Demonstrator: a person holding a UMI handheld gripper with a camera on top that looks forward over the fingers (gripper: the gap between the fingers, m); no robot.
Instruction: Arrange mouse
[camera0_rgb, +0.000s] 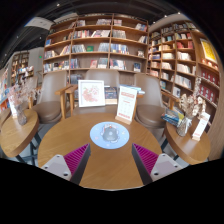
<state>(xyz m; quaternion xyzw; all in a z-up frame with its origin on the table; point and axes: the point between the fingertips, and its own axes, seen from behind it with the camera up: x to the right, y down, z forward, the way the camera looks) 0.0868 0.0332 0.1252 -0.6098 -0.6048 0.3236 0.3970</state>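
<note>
Two spread claw (111, 158) fingers, round wooden table (60, 135), bookshelves (97, 45)

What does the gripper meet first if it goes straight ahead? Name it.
Probably the round white pad on the wooden table, just ahead of the open gripper, a small object resting on it. Depth is unclear; beyond stand upright display cards.

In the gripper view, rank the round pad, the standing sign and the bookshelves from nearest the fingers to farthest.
1. Round pad, on the table just ahead of the open fingers.
2. Standing sign, at the table's far edge.
3. Bookshelves, along the back wall.
</note>
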